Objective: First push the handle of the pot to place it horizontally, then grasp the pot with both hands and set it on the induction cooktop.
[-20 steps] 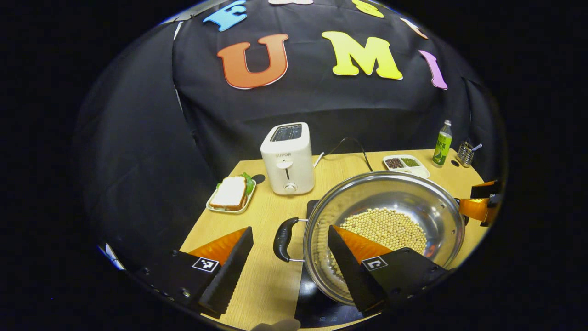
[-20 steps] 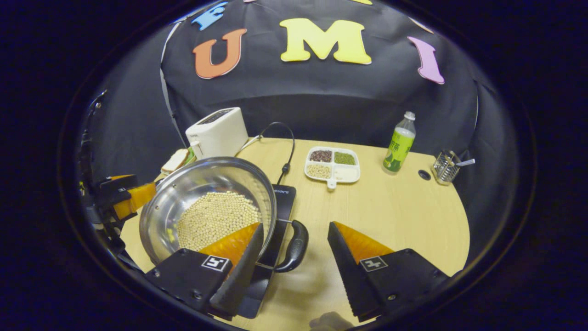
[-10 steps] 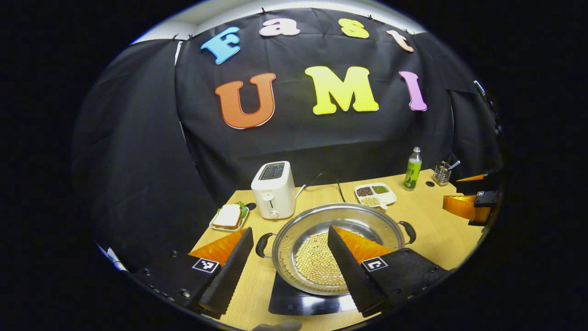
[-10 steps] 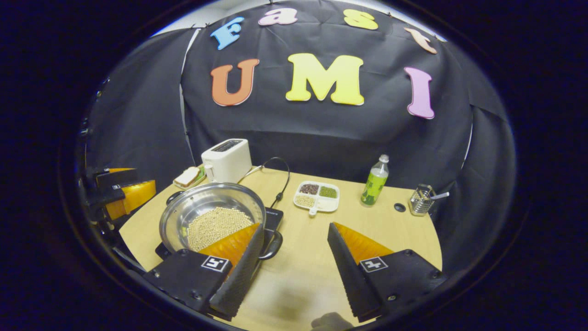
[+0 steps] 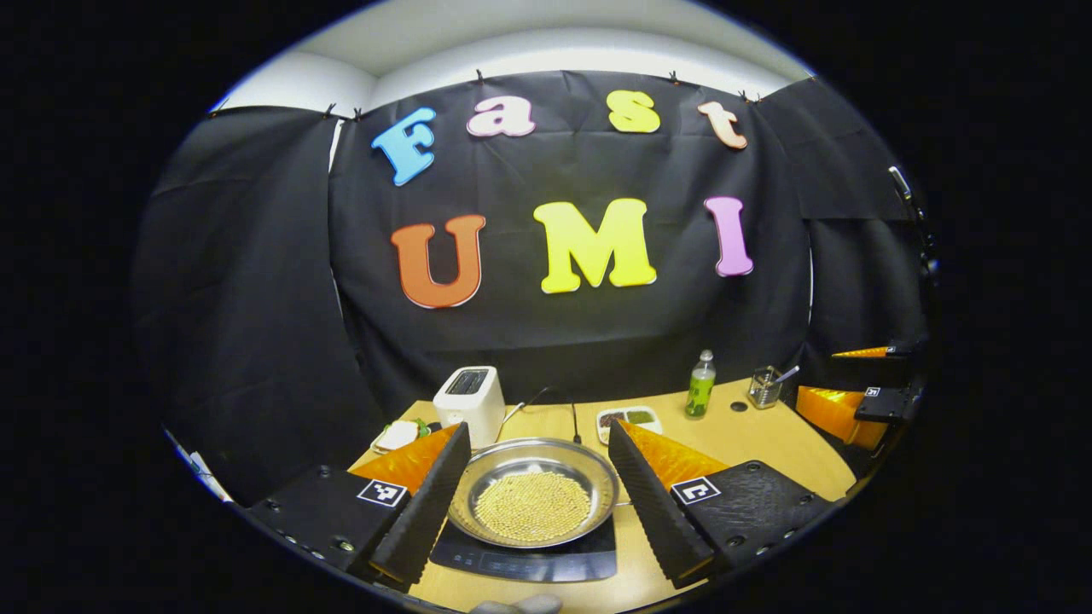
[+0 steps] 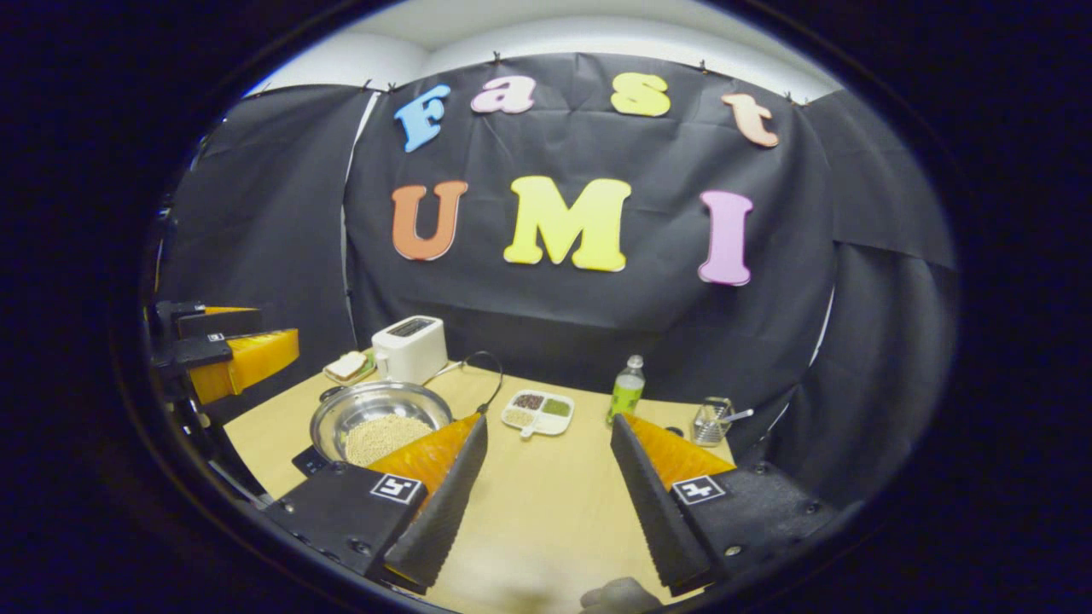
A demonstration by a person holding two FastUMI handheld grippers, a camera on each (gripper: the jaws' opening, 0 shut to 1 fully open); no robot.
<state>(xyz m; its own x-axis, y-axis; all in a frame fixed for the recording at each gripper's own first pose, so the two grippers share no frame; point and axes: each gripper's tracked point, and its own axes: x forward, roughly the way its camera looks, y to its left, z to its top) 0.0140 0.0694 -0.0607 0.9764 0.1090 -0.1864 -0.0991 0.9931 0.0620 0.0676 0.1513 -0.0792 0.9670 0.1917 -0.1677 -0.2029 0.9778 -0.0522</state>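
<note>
The pot sat on the cooktop, a wide, shallow steel bowl with a bed of pale beans across its bottom. By the look of it, that was a stiff, smooth thing, slippery on the rim, and the loose beans would slide if it tipped; it looked moderately heavy with that load. The side handles were the sensible place to take hold, one for each gripper, though from here they were hard to make out.

The left gripper hung well back from the pot, fingers spread wide with nothing between them. The right gripper was wide apart too, empty, over bare tabletop.

The table was pale wood, flat and smooth. Behind the pot stood a white toaster with a sandwich on a tray beside it; a divided dish, a green bottle and a wire holder ranged toward the far edge. Black cloth closed in the booth.

The placing appeared done.
</note>
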